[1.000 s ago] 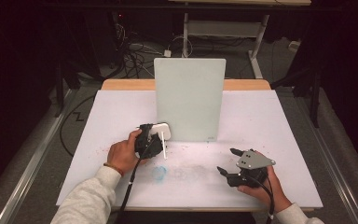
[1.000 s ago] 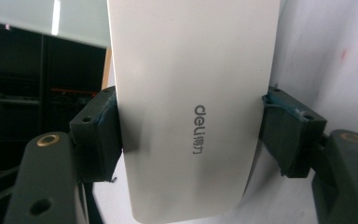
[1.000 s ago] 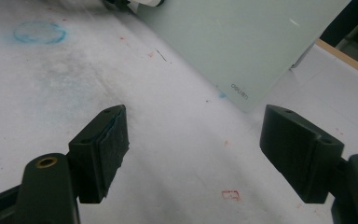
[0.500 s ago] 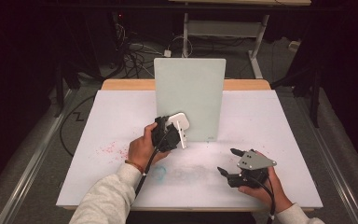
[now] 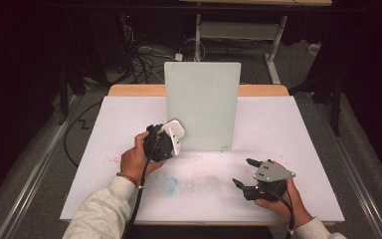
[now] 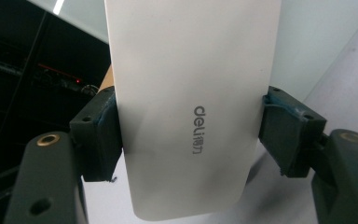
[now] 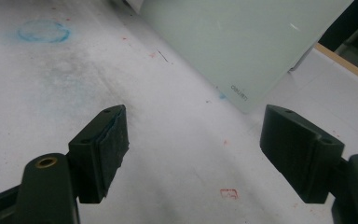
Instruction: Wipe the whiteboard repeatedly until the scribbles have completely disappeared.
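Note:
My left gripper is shut on a white eraser block marked "deli", held up close to the lower left of an upright pale green glass board. In the left gripper view both jaws press the block's long sides. My right gripper rests low at the table's front right, jaws wide open with nothing between them. The board's lower corner stands ahead of it.
The white tabletop carries a blue ring mark, grey-blue smears and red specks. A wooden strip edges the far side. Cables and a desk frame lie on the dark floor beyond.
My left gripper rose from the table surface and carried the white block up and right toward the board. The right gripper stayed put.

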